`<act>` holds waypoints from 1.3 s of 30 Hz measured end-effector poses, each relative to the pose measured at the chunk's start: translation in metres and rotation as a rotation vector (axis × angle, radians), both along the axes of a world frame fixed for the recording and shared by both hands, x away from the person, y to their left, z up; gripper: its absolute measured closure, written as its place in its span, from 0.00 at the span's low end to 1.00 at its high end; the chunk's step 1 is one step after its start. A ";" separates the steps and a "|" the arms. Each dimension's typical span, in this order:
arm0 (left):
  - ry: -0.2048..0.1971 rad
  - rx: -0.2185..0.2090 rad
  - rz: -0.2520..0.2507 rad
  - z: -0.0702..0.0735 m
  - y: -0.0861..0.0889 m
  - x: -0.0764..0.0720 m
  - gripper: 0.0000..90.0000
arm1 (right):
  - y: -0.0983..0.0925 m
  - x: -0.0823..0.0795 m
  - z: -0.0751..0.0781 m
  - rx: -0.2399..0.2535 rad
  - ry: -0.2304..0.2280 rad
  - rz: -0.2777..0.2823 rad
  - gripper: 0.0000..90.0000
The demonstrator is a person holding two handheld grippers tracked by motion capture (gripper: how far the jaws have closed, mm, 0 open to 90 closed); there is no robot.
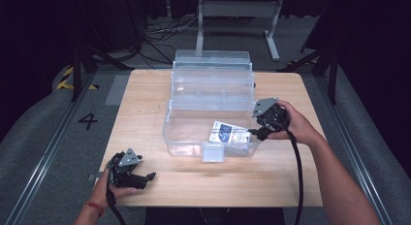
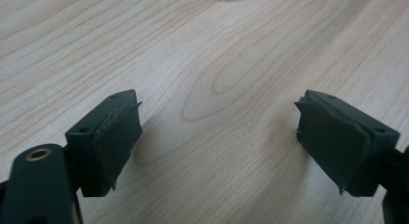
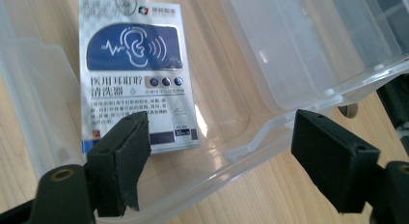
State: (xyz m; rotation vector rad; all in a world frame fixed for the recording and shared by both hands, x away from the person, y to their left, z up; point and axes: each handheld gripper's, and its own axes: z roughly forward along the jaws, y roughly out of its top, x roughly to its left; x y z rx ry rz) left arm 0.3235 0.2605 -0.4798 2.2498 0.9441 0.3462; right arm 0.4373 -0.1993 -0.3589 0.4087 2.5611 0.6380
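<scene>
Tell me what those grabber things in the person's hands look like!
Each hand-held gripper, left and right, is black with two blocky jaws that carry flat dark pads. A grey three-cornered plate sits on top of each, and a black cable trails back from it. The person has bare forearms, with a red band on the left wrist.

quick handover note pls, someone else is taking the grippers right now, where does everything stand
Left gripper: open, holding nothing, resting low over the table at its near left corner.
Right gripper: open, at the right end of the clear box, nothing between its jaws.
Done: the blue-and-white ear-cleaner carton lies flat in the box's bottom tray.
Left, probably: draw the right gripper back and shut the box, whose tiers stand folded open.
</scene>
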 end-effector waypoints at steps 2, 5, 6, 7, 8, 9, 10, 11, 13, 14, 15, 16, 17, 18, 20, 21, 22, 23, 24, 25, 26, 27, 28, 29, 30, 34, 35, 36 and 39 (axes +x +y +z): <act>0.019 0.000 0.023 0.003 0.000 0.003 0.22 | -0.007 0.003 0.005 0.068 0.010 -0.031 0.25; 0.018 -0.033 0.014 0.013 -0.001 0.002 0.23 | -0.012 0.005 0.009 0.113 0.007 -0.058 0.24; 0.001 -0.048 0.005 0.019 -0.002 0.002 0.23 | -0.016 0.007 0.011 0.141 0.008 -0.068 0.25; -0.018 -0.050 -0.002 0.026 -0.003 0.001 0.23 | -0.019 0.008 0.014 0.173 0.014 -0.073 0.26; -0.035 -0.058 -0.003 0.034 -0.004 0.000 0.23 | -0.022 0.008 0.017 0.203 0.012 -0.075 0.26; -0.068 -0.072 -0.016 0.045 -0.005 -0.001 0.23 | -0.025 0.010 0.021 0.231 0.007 -0.088 0.28; -0.086 -0.088 -0.028 0.056 -0.008 -0.002 0.23 | -0.028 0.013 0.025 0.259 0.009 -0.111 0.28; -0.098 -0.102 -0.042 0.063 -0.010 -0.002 0.23 | -0.031 0.015 0.029 0.282 0.005 -0.118 0.28; -0.118 -0.099 -0.079 0.077 -0.017 -0.003 0.23 | -0.033 0.018 0.036 0.290 -0.008 -0.145 0.31; -0.129 -0.087 -0.096 0.084 -0.024 -0.003 0.24 | -0.033 0.020 0.039 0.290 -0.008 -0.139 0.31; -0.133 -0.090 -0.108 0.088 -0.028 -0.002 0.25 | -0.032 0.022 0.042 0.286 -0.016 -0.144 0.34; -0.142 -0.082 -0.128 0.093 -0.034 0.000 0.26 | -0.031 0.023 0.044 0.283 -0.015 -0.142 0.34; -0.143 -0.074 -0.154 0.097 -0.040 0.003 0.28 | -0.029 0.025 0.047 0.276 -0.013 -0.133 0.35; -0.141 -0.063 -0.170 0.099 -0.046 0.005 0.30 | -0.028 0.027 0.049 0.265 -0.015 -0.131 0.37; -0.146 -0.032 -0.191 0.104 -0.059 0.010 0.32 | -0.023 0.030 0.053 0.246 -0.010 -0.114 0.39; -0.150 -0.016 -0.209 0.106 -0.065 0.012 0.34 | -0.021 0.031 0.054 0.240 -0.006 -0.112 0.39; -0.153 0.003 -0.225 0.107 -0.071 0.015 0.36 | -0.018 0.032 0.055 0.234 -0.002 -0.104 0.40; -0.156 0.020 -0.234 0.108 -0.076 0.017 0.38 | -0.015 0.034 0.055 0.228 0.004 -0.092 0.41; -0.154 0.031 -0.240 0.108 -0.081 0.020 0.39 | -0.011 0.035 0.055 0.221 0.012 -0.079 0.41; -0.148 0.034 -0.252 0.108 -0.085 0.023 0.41 | -0.007 0.036 0.054 0.206 0.012 -0.070 0.42; -0.141 0.042 -0.258 0.108 -0.087 0.026 0.42 | -0.003 0.037 0.053 0.193 0.016 -0.060 0.42; -0.139 0.058 -0.260 0.107 -0.091 0.029 0.43 | 0.001 0.038 0.051 0.186 0.022 -0.055 0.42; -0.135 0.067 -0.263 0.106 -0.093 0.033 0.44 | 0.006 0.039 0.049 0.179 0.034 -0.041 0.42; -0.124 0.072 -0.268 0.105 -0.095 0.036 0.46 | 0.010 0.040 0.046 0.173 0.045 -0.034 0.42; -0.115 0.074 -0.270 0.104 -0.096 0.039 0.46 | 0.014 0.040 0.044 0.160 0.061 -0.024 0.42; -0.080 0.077 -0.284 0.098 -0.099 0.049 0.50 | 0.023 0.043 0.037 0.125 0.079 -0.014 0.42; -0.069 0.076 -0.285 0.096 -0.100 0.051 0.52 | 0.025 0.045 0.036 0.115 0.079 -0.018 0.42; -0.055 0.073 -0.302 0.094 -0.101 0.054 0.53 | 0.026 0.047 0.034 0.112 0.083 -0.016 0.44; -0.036 0.107 -0.324 0.089 -0.105 0.060 0.56 | 0.029 0.052 0.027 0.098 0.102 -0.018 0.47</act>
